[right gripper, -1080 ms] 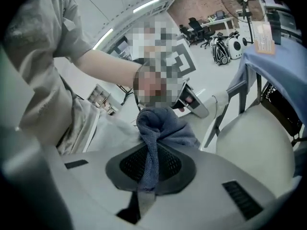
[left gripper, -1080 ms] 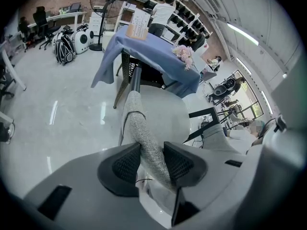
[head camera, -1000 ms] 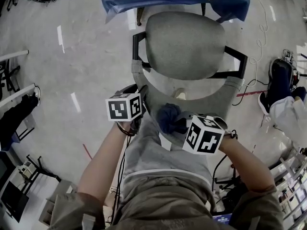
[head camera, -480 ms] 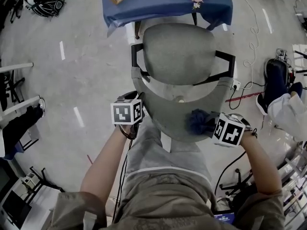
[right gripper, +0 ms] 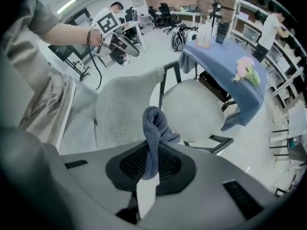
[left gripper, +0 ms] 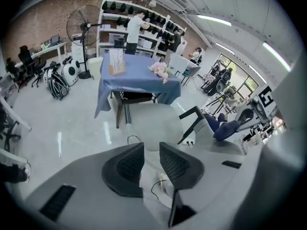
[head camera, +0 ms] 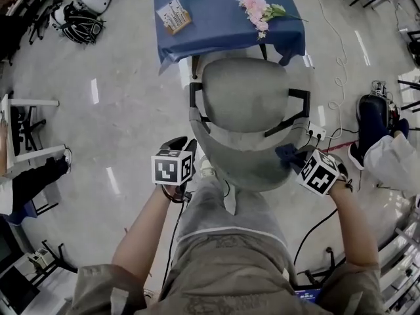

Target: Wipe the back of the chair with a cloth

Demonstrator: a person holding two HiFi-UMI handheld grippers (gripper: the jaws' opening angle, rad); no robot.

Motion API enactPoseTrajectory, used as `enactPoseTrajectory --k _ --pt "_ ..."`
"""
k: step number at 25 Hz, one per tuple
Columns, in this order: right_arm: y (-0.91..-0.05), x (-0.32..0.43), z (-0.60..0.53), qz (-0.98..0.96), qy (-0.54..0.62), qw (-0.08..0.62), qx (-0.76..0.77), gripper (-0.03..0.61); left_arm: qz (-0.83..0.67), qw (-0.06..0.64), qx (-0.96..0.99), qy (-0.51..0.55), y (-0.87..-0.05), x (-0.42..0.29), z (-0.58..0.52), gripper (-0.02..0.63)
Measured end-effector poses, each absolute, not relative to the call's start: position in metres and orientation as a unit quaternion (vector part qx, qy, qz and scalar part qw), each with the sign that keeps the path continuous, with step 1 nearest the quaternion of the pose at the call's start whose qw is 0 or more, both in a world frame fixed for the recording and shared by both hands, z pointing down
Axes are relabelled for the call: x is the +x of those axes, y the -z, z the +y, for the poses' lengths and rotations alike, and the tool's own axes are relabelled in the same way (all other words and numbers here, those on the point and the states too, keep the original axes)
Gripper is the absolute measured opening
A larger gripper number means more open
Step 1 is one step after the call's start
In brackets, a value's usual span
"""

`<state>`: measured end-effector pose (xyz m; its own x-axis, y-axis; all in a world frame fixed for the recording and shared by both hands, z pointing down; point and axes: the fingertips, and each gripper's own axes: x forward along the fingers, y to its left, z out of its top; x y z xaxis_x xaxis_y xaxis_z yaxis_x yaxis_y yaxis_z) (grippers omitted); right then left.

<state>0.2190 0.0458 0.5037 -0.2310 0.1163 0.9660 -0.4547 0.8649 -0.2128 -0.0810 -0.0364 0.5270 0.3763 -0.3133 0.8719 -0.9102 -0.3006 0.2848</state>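
Observation:
A grey office chair stands in front of me; its seat (head camera: 243, 94) faces away and its curved backrest (head camera: 246, 159) is nearest me. My right gripper (head camera: 298, 159) is shut on a dark blue cloth (head camera: 287, 153) at the backrest's right edge. In the right gripper view the cloth (right gripper: 154, 126) stands bunched between the pads, with the backrest (right gripper: 122, 107) just beyond. My left gripper (head camera: 180, 146) hangs off the backrest's left side, clear of it. Its jaws are closing, with a gap and nothing between the fingertips (left gripper: 129, 159).
A table with a blue cover (head camera: 223, 25) stands behind the chair, with pink flowers (head camera: 259, 6) and a card (head camera: 174, 15) on it. A power strip (head camera: 317, 131) and cables lie on the floor at right. A person's leg (head camera: 387, 159) is at far right.
My right gripper has swept the cloth rightward across the backrest, from near its middle to its right edge. The left gripper has stayed at the chair's left side.

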Motion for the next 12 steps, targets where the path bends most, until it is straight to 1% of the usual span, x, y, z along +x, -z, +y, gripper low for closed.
enactPoseTrajectory --k 4,12 --pt "-0.455 0.184 0.014 -0.802 -0.219 0.527 0.177 0.046 -0.427 0.361 0.751 -0.351 -0.484 -0.086 -0.052 0.110" --pt "-0.333 0.120 -0.053 -0.881 -0.190 0.323 0.288 0.046 -0.467 0.278 0.798 -0.259 -0.371 -0.077 -0.087 0.089"
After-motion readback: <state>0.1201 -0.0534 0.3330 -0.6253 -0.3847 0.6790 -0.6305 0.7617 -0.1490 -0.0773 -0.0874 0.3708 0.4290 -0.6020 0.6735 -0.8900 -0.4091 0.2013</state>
